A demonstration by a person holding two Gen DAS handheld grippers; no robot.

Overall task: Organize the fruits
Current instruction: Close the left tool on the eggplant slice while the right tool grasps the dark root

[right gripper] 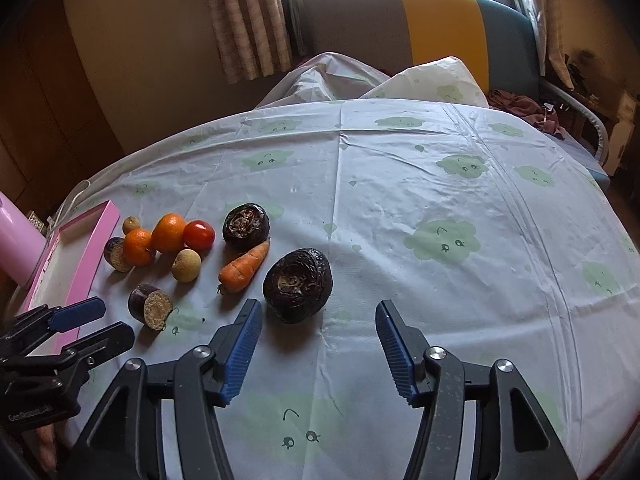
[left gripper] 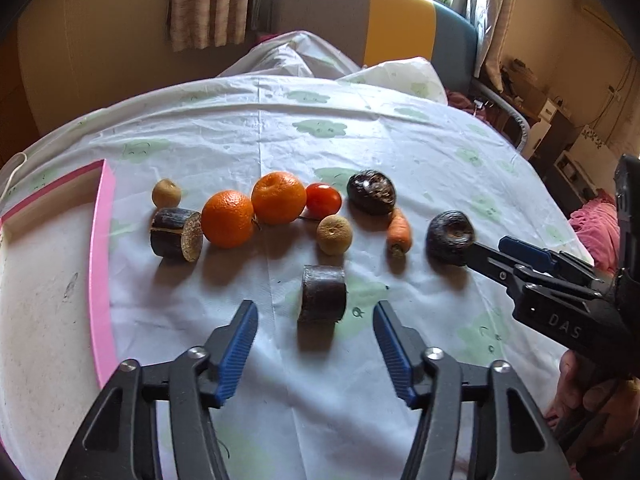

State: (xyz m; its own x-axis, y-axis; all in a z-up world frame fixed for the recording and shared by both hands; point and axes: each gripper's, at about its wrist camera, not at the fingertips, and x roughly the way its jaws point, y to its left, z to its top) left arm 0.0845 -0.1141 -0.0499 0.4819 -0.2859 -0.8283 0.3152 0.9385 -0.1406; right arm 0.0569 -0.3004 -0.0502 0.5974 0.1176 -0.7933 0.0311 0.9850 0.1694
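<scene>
Produce lies on a cloth-covered table: two oranges [left gripper: 228, 218] [left gripper: 278, 198], a tomato [left gripper: 323, 200], two small tan fruits [left gripper: 166, 193] [left gripper: 334, 235], a carrot [left gripper: 399, 232], two dark round water chestnuts [left gripper: 371, 192] [left gripper: 450, 237] and two dark cut cane pieces [left gripper: 176, 234] [left gripper: 322, 294]. My left gripper [left gripper: 316, 316] is open, just short of the near cane piece. My right gripper [right gripper: 319, 314] is open, with the near chestnut [right gripper: 298, 285] just ahead between its fingers. It also shows in the left wrist view [left gripper: 500, 252].
A pink-rimmed tray [left gripper: 102, 240] sits at the table's left edge, beside the fruit row. A pink cylinder [right gripper: 18, 240] stands left of it. A colourful headboard [left gripper: 400, 24] and curtains lie beyond the table.
</scene>
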